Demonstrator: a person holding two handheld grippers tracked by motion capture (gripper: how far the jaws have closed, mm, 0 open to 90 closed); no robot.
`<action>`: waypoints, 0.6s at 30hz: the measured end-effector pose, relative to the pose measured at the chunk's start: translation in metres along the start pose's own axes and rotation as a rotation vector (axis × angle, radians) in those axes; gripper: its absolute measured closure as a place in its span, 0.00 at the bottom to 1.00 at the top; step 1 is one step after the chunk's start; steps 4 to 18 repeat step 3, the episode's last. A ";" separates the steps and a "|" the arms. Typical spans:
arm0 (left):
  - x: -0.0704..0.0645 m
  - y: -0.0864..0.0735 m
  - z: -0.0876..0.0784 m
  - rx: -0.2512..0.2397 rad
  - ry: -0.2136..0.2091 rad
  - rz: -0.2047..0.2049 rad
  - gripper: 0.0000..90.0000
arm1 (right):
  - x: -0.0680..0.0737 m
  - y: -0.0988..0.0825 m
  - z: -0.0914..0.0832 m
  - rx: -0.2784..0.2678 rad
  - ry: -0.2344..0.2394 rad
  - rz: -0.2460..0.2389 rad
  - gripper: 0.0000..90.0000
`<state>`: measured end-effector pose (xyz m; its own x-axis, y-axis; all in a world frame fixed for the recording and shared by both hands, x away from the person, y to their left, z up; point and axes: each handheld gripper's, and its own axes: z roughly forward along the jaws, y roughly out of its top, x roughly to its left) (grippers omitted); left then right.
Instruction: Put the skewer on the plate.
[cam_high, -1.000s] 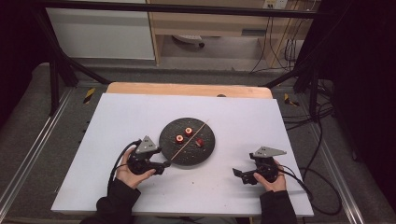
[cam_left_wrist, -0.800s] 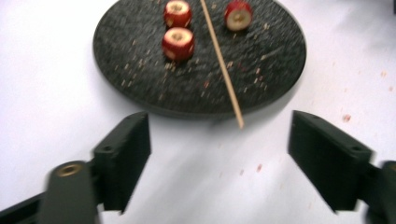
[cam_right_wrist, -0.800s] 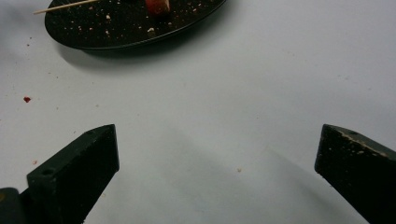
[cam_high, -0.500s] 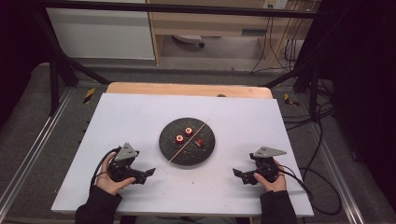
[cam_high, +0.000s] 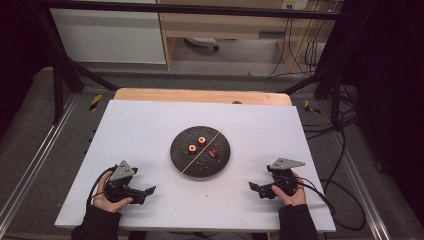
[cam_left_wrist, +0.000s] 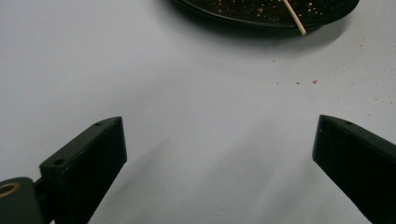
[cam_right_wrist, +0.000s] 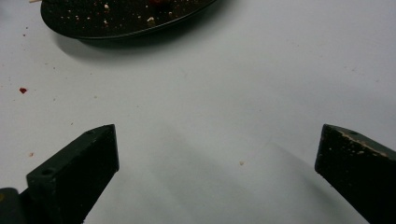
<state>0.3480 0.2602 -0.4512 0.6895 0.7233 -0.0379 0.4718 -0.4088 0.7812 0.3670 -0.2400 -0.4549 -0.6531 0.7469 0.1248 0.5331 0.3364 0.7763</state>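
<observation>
A: While both claws rest apart on the bench, why?
B: Left claw has just opened, empty; right claw gapes empty. Skewer lies across the plate between them.

Black sleeves, black grippers each topped by a grey three-cornered plate, trailing black cables, blocky screw-holed jaws

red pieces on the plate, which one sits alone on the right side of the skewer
The darker red piece, nearest the plate's right edge. The skewer parts it from the other two pieces, which have pale centres.
</observation>
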 end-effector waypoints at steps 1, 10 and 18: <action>0.001 0.000 0.000 -0.002 0.001 -0.003 0.03 | 0.000 0.000 0.000 0.002 0.002 0.001 0.01; 0.002 0.000 0.000 -0.002 0.001 -0.007 0.03 | 0.000 0.000 0.000 0.005 0.002 -0.002 0.01; 0.002 0.000 0.000 -0.002 0.001 -0.007 0.03 | 0.000 0.000 0.000 0.005 0.002 -0.002 0.01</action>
